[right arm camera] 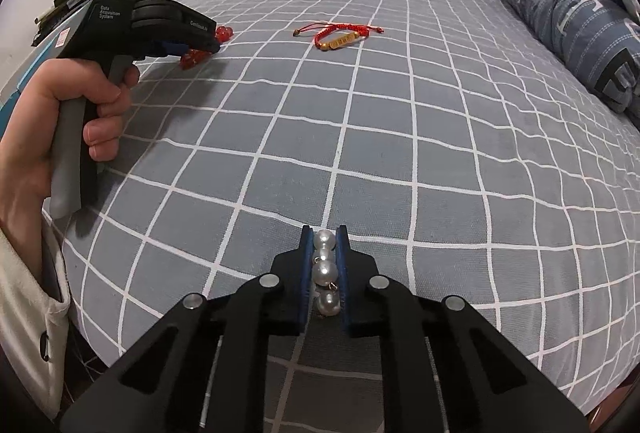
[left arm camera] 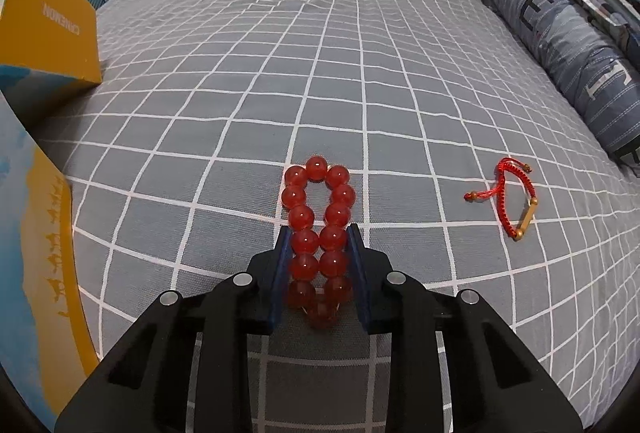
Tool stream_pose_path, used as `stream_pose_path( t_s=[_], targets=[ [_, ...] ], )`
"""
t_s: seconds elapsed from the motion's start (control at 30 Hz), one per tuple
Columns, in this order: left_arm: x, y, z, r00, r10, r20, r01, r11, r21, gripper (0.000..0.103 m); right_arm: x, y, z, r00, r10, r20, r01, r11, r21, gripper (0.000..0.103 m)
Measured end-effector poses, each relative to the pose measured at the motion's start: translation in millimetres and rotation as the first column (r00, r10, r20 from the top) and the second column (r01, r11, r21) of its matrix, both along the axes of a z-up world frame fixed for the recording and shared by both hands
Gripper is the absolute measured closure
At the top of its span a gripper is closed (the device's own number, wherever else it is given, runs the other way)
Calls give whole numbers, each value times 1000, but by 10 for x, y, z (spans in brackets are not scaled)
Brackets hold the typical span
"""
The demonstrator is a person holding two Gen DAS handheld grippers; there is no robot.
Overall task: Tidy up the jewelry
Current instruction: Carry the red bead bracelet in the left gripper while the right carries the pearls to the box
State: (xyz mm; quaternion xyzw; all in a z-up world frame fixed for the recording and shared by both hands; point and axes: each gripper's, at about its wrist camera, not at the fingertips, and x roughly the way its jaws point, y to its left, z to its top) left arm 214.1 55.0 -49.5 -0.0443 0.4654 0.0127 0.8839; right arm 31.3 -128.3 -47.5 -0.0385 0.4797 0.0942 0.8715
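My left gripper (left arm camera: 319,233) is shut on a red bead bracelet (left arm camera: 318,217), squeezed into a long loop that reaches past the fingertips, just over the bed. The right wrist view shows the left gripper (right arm camera: 200,45) at far left with the red beads (right arm camera: 192,59) under it. My right gripper (right arm camera: 324,231) is shut on a string of white pearls (right arm camera: 325,271) held between its blue pads. A red cord bracelet with a gold tube (left arm camera: 516,203) lies on the bed to the right of the left gripper; it also shows in the right wrist view (right arm camera: 340,35).
A grey checked bedsheet (left arm camera: 360,73) covers the bed. An orange and blue box (left arm camera: 48,29) stands at the left, with another box side (left arm camera: 40,273) close by. A blue patterned pillow (left arm camera: 560,41) lies along the right edge, also seen in the right wrist view (right arm camera: 560,13).
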Motion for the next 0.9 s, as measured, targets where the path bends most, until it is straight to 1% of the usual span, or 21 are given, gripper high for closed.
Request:
stream_pose_path(
  t_s=[0.27, 0.4, 0.43, 0.57, 0.73, 0.9],
  targets=[
    [-63, 15, 73, 1000, -9, 9, 9, 1000, -29, 76, -17, -29, 53, 1000, 0, 13, 0, 1000, 9, 92],
    [-85, 5, 103, 1000, -14, 13, 14, 999, -30, 77, -29, -18, 99, 1000, -3, 21, 3, 1000, 10, 92],
    [-91, -2, 112, 1000, -18, 14, 19, 999, -30, 90, -31, -19, 110, 1000, -5, 23, 5, 1000, 9, 92],
    [-125, -41, 169, 999, -38, 21, 39, 999, -32, 90, -32, -20, 137, 1000, -9, 26, 9, 1000, 6, 92],
    [-145, -30, 186, 999, -37, 21, 37, 999, -33, 90, -54, -4, 166, 999, -13, 33, 13, 1000, 1, 92],
    [-194, -33, 277, 999, -41, 36, 43, 999, -32, 90, -77, -19, 217, 999, -18, 43, 18, 1000, 0, 92]
  ],
)
